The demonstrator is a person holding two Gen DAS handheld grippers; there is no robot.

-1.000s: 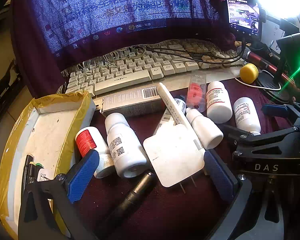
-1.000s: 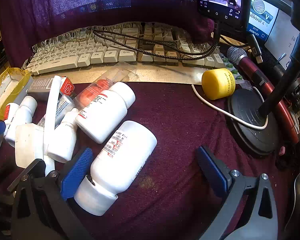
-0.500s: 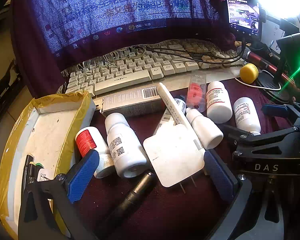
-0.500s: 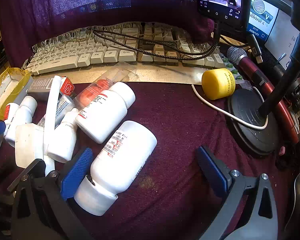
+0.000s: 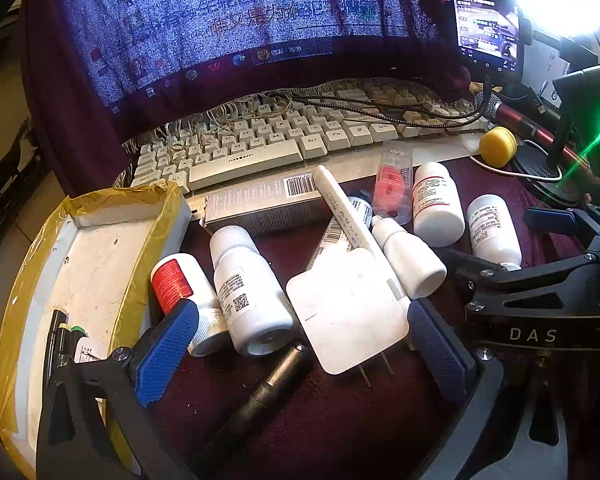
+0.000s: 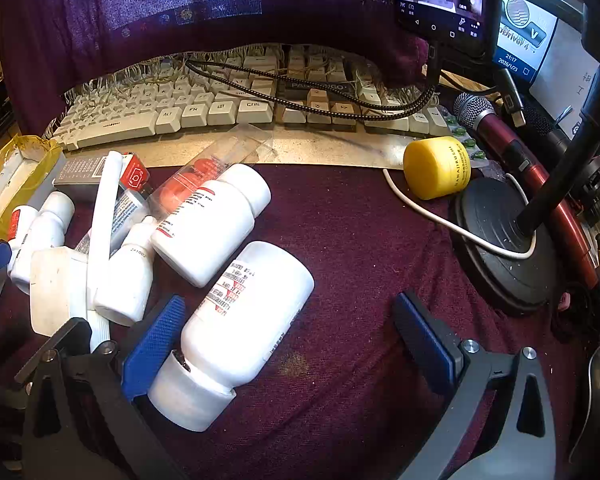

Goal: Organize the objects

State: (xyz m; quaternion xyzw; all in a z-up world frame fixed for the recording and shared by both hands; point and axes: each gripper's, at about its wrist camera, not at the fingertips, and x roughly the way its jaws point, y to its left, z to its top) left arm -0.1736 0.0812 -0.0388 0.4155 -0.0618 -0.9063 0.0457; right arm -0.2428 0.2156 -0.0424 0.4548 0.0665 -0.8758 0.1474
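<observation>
Several white bottles lie on a maroon cloth. My left gripper (image 5: 300, 344) is open, its jaws spread around a white bottle with a QR label (image 5: 250, 292), a white plug adapter (image 5: 348, 312) and a black pen-like cylinder (image 5: 260, 396). A red-labelled bottle (image 5: 180, 292) lies by its left finger. My right gripper (image 6: 288, 332) is open, with a large white bottle (image 6: 240, 324) lying between its jaws against the left finger (image 6: 152, 344). Another white bottle (image 6: 208, 224) lies just beyond.
A white tray with yellow tape (image 5: 80, 264) stands at the left holding pens. A grey box (image 5: 264, 204), a keyboard (image 5: 260, 144), a yellow jar (image 6: 438, 168), a black stand base (image 6: 500, 240) and a microphone (image 6: 504, 140) surround the pile.
</observation>
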